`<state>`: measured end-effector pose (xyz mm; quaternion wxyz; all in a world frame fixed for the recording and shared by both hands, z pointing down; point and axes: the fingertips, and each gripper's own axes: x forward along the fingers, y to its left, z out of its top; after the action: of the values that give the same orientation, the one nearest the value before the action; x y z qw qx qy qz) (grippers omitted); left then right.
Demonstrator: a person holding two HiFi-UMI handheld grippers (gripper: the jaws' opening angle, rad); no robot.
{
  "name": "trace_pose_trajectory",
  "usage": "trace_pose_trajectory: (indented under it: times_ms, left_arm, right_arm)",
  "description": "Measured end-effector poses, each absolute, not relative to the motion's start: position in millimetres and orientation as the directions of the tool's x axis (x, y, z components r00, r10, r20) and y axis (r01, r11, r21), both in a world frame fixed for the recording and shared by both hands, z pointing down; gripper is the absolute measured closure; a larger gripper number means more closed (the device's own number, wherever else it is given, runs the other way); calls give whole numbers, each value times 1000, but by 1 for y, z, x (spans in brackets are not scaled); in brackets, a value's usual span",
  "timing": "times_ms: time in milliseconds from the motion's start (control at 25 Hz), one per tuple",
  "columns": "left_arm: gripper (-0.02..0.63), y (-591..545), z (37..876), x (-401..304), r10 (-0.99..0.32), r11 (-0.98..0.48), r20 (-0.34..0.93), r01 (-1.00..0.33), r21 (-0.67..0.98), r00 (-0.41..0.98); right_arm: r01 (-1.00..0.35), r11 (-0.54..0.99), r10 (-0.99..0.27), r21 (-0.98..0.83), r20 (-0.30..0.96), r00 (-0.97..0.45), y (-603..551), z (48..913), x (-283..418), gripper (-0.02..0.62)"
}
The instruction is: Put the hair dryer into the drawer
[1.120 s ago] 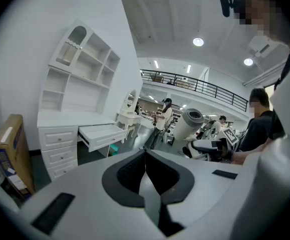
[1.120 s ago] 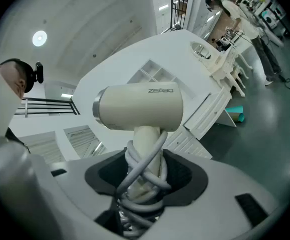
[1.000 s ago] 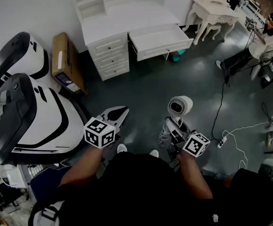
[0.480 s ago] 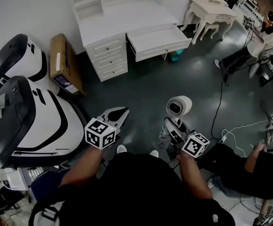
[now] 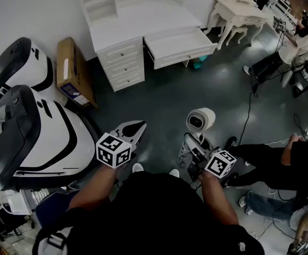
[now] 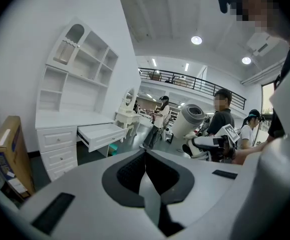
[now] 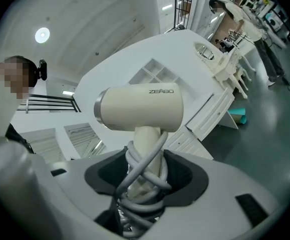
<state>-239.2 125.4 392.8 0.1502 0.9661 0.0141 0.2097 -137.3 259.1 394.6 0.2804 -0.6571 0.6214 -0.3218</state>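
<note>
1. Two bulky white-and-black machine housings [image 5: 31, 126] filled the left of the head view. The dark floor [image 5: 164, 97] stretched from them to the far wall.
2. A white desk [image 5: 143, 23] stood against that wall. Its wide drawer [image 5: 181, 48] was pulled out and looked bare inside, while the stack of small drawers [image 5: 123, 65] beside it was closed.
3. A cardboard box [image 5: 73, 70] leaned just left of the desk. A bystander in black [image 5: 286, 163] crouched at the right edge, near a white cable on the floor.
4. The left gripper [image 5: 135, 127] was held low in front of the person. Its own view showed the jaws brought together with nothing between them.
5. The right gripper [image 5: 197, 152] was clamped on the handle of the hair dryer [image 5: 200, 120], which stood upright above the jaws with its barrel level and one round end tipped up toward the head camera.
6. In the right gripper view the cream barrel [image 7: 139, 109] sat above the jaws and the handle ran down between the pads.
7. The grey cord [image 7: 143, 176] was wound in loops around that handle and bunched inside the grip, so nothing trailed loose.
8. Judged from this, the pickup was done and the drawer was ready. The dryer was well apart from the drawer, so the carry across the floor, the lowering into the drawer and the release were left, and perhaps pushing it shut.
</note>
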Motion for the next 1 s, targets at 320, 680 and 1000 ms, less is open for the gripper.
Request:
trace_pose_trajectory:
  times_ms: [320, 680, 1000]
  left_arm:
    - [595, 116, 391, -248, 88, -952, 391, -38, 303, 916]
    - [595, 96, 391, -267, 98, -952, 383, -26, 305, 919]
    - [595, 68, 392, -288, 112, -955, 385, -8, 297, 916]
  right_arm:
    - [-631, -88, -995, -771, 96, 22, 251, 397, -146, 364]
    - [-633, -94, -995, -768, 100, 27, 229, 395, -164, 364]
    - [-623, -100, -995, -775, 95, 41, 203, 395, -187, 364]
